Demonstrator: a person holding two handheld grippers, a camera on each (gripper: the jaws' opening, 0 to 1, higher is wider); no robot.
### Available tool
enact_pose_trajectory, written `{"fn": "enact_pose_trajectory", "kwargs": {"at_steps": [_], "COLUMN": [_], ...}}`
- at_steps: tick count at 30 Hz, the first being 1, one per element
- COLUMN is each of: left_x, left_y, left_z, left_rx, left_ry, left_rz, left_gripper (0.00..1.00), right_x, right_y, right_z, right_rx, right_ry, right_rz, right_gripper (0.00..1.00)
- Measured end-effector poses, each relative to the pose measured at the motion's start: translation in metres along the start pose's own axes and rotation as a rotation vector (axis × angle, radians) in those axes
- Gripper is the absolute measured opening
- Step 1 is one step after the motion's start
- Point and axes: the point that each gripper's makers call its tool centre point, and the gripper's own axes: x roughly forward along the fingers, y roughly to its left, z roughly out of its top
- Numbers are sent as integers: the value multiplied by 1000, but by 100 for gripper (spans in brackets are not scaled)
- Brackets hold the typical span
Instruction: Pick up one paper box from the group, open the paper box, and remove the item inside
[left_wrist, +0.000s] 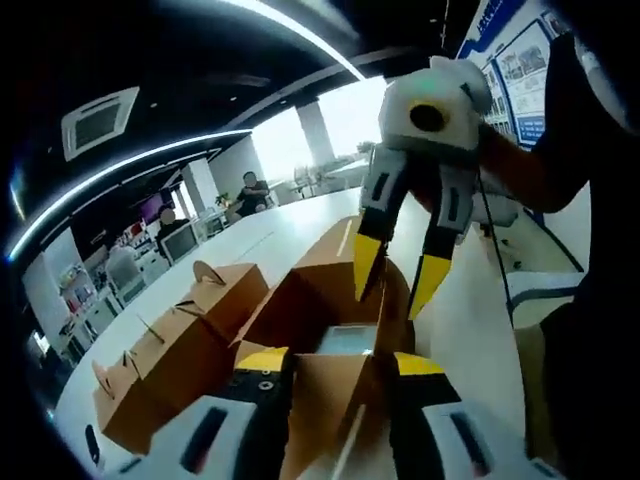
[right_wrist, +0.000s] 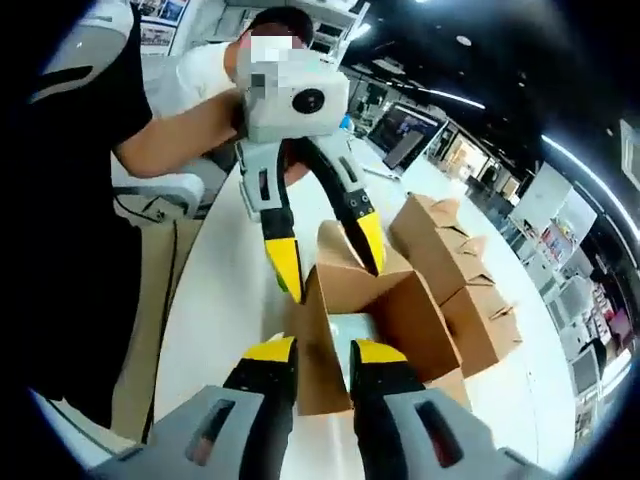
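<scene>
An open brown paper box stands on the white table, and a pale item shows inside it. My left gripper has its jaws closed against the box's near cardboard wall, which spans the gap between them. My right gripper comes down from the upper right with the box's far flap between its yellow tips. In the right gripper view, the right gripper pinches the near wall of the box. The left gripper straddles the opposite flap, and the item lies between the two.
Several closed brown boxes with tab handles sit in a row beside the open one, seen again as the boxes. A person's arm holds the left gripper. A white chair stands at the table's edge. A monitor is further back.
</scene>
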Motion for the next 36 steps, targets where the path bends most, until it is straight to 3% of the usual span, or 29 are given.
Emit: {"fn": "enact_pose_trajectory", "kwargs": {"at_steps": [7,10,13,17,20,24,25,26,28,30,32,34,36], "left_x": [2,2,2,3,3,5,5,5,3,-2,-5,-7,-10], "left_y": [3,6,6,5,5,3,2,2,-4,-9,-11,-10,-11], "left_z": [0,-2,-3,-1,-1,1,1,3,4,7,12,21,32], "left_rx": [-13,-36,-48,-11,-8,-6,12,79,161,164,171,141,97], "left_ry": [1,-11,-26,11,5,-27,-31,-33,-21,-31,-48,-78,-137], "left_rz": [28,45,39,35,19,-1,-5,-8,-37,-44,-38,3,36], "left_gripper": [37,37,37,37,37,38,38,40,45,45,45,46,46], "right_x": [3,5,5,5,5,3,1,-2,-12,-26,-37,-43,-43], "right_y": [-4,7,4,3,3,-4,-5,-7,-10,-18,-28,-38,-47], "right_z": [-6,-5,-5,-5,-5,-5,-4,-2,8,28,37,39,30], "right_rx": [64,87,78,84,80,47,42,38,41,64,70,55,5], "right_ry": [33,18,13,16,14,5,3,-4,-42,-123,-158,-151,-87], "right_rz": [6,68,59,78,89,81,81,82,89,89,75,62,62], "right_gripper": [13,4,4,4,6,19,21,21,24,25,26,28,31]}}
